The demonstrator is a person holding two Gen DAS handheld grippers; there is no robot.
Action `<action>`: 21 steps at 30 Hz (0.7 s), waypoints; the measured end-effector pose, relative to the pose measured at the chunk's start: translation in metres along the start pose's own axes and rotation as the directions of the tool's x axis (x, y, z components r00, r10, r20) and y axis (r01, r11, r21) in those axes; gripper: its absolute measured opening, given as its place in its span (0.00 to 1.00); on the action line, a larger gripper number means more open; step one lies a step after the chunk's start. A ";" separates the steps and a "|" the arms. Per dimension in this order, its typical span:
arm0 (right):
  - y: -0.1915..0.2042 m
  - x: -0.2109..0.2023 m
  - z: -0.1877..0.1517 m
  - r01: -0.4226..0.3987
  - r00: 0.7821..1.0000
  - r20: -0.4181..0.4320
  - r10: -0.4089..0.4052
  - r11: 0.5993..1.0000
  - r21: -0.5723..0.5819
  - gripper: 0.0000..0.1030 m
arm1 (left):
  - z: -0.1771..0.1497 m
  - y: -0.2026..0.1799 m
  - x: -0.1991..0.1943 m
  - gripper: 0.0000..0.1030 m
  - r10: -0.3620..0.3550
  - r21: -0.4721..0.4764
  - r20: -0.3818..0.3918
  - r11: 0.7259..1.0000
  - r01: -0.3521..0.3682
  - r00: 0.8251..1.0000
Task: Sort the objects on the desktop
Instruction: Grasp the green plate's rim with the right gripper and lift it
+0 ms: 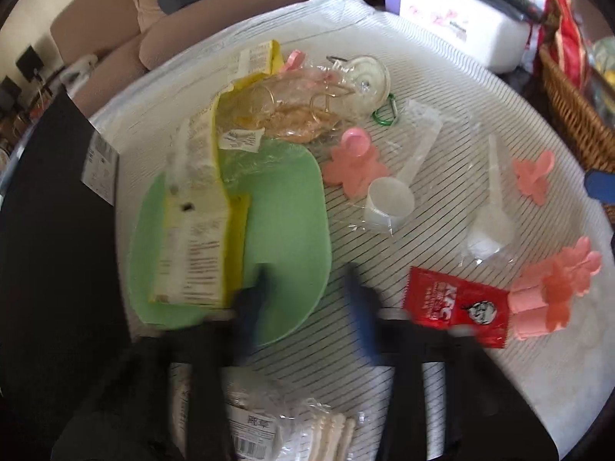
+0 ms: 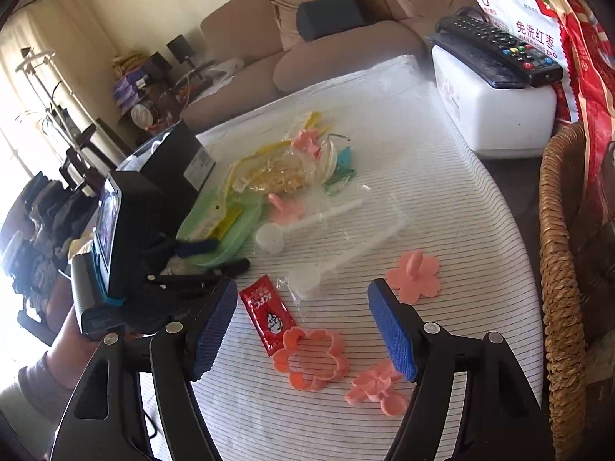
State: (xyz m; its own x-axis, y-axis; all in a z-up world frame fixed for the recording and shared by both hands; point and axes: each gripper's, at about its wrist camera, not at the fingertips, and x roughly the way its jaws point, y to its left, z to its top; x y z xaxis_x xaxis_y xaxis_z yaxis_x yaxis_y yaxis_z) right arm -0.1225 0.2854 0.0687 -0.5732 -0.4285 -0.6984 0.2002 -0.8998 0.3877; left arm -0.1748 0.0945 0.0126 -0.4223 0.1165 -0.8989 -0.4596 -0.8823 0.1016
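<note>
Right claw [image 2: 303,292] gapes over ketchup sachet [image 2: 269,317], its length running away-leftward; left claw [image 1: 307,274] open too.

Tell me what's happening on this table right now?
A person is sorting clutter with two handheld grippers. The left gripper straddles the green plate's near rim, jaws apart in a blurred view. The right gripper hovers open and empty above the pink flower cutter and ketchup packet.

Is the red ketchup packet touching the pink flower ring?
Touching. In the right wrist view the ketchup packet's lower corner meets the flower ring's upper left rim with no striped cloth between them.
</note>
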 end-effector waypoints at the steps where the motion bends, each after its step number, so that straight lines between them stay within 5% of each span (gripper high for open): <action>1: -0.001 -0.001 0.000 -0.004 1.000 0.001 0.004 1.000 0.005 0.71 | 0.000 0.001 -0.002 0.09 -0.004 -0.013 0.003 1.000 0.004 1.000; 8: -0.011 -0.006 0.001 -0.143 0.990 0.006 0.144 0.983 0.118 0.71 | -0.025 0.007 -0.059 0.09 -0.193 -0.125 0.051 0.972 0.198 0.980; 12: -0.009 0.002 -0.004 -0.250 0.965 -0.034 0.261 0.950 0.184 0.73 | -0.054 -0.012 -0.107 0.10 -0.288 -0.111 0.091 0.949 0.297 0.953; 16: 0.001 0.013 -0.015 -0.331 0.927 -0.107 0.360 0.917 0.225 0.73 | -0.086 -0.046 -0.123 0.10 -0.367 -0.108 0.039 0.923 0.369 0.929; 20: 0.010 0.019 -0.029 -0.280 0.928 -0.193 0.318 0.939 0.198 0.73 | -0.111 -0.064 -0.126 0.13 -0.451 -0.156 0.029 0.879 0.450 0.892; 21: 0.010 0.019 -0.032 -0.266 0.930 -0.208 0.304 0.945 0.192 0.73 | -0.115 -0.065 -0.127 0.26 -0.438 -0.162 0.027 0.885 0.436 0.899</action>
State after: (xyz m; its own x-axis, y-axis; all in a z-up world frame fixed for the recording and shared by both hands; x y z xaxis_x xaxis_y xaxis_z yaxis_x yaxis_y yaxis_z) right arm -0.1063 0.2654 0.0402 -0.3069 -0.6892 -0.6564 0.1887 -0.7200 0.6678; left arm -0.0017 0.0844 0.0711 -0.1995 0.5031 -0.8409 -0.4647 -0.8041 -0.3708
